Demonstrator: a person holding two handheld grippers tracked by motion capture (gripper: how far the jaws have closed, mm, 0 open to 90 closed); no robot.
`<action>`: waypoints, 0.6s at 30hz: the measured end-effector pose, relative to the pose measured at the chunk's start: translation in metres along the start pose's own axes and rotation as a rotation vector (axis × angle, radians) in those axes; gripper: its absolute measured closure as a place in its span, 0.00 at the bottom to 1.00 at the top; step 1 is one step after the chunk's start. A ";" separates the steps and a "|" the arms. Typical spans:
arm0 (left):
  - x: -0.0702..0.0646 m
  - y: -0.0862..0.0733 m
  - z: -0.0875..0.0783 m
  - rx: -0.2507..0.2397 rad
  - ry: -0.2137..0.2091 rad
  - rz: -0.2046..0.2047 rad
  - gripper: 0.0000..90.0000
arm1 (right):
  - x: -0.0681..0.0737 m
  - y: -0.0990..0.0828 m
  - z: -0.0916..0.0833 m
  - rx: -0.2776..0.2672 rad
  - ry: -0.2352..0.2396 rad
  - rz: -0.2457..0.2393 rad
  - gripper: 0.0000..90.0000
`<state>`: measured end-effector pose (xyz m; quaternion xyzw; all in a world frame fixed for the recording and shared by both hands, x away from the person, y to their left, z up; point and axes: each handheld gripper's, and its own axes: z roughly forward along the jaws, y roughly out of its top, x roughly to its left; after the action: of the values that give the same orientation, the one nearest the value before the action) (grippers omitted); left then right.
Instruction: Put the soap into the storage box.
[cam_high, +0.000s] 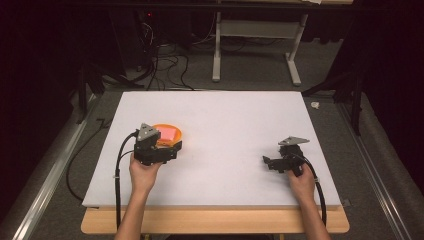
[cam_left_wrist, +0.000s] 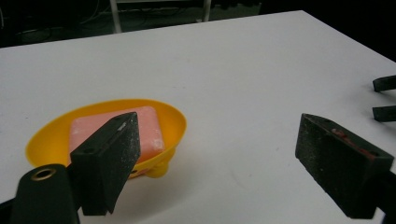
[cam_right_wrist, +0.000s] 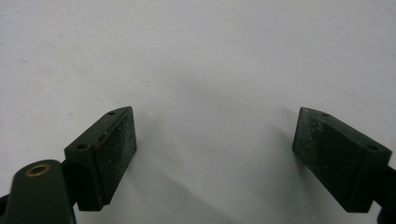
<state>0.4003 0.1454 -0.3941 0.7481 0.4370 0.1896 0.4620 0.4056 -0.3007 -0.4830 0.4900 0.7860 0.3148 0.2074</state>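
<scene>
Dark floor and black curtains ring one white table top (cam_high: 235, 115), with a pale metal stand behind it at twelve o'clock. From the high view, two grippers sit on this surface, one in each of the person's two hands. At nine o'clock the left gripper (cam_high: 172, 147) lies just beside one yellow bowl (cam_high: 172, 131) that holds one pink block (cam_high: 167, 134); the bowl sits on the table at the gripper's one o'clock, partly covered by the gripper's body. At three o'clock, well apart from the bowl, the right gripper (cam_high: 267, 162) points toward nine o'clock, its two jaws spread over bare board.

Along the left gripper (cam_left_wrist: 219, 154), the left gripper view shows two black jaws standing wide apart with nothing between them. The yellow bowl (cam_left_wrist: 46, 135) rests on the white table top (cam_left_wrist: 233, 60) at ten o'clock, behind the nearer jaw, which overlaps its rim; whether they touch I cannot tell. The pink block (cam_left_wrist: 149, 126) lies flat inside the bowl. Two thin dark jaw tips of the other gripper show at three o'clock.

Seen in the right gripper view, the right gripper (cam_right_wrist: 215, 144) has its two jaws wide open above plain white table top (cam_right_wrist: 201, 51), holding nothing.
</scene>
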 end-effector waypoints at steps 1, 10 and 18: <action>-0.001 0.000 0.000 0.000 -0.003 0.004 0.17 | 0.000 0.000 0.000 0.001 0.000 0.002 0.16; -0.013 -0.002 -0.001 -0.014 -0.028 0.029 0.17 | 0.000 0.000 0.000 0.000 0.000 0.002 0.16; -0.023 -0.005 0.002 -0.012 -0.055 0.041 0.17 | 0.000 0.000 0.000 -0.001 0.000 0.002 0.16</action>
<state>0.3871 0.1264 -0.3971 0.7590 0.4075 0.1812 0.4744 0.4056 -0.3007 -0.4831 0.4907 0.7854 0.3153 0.2073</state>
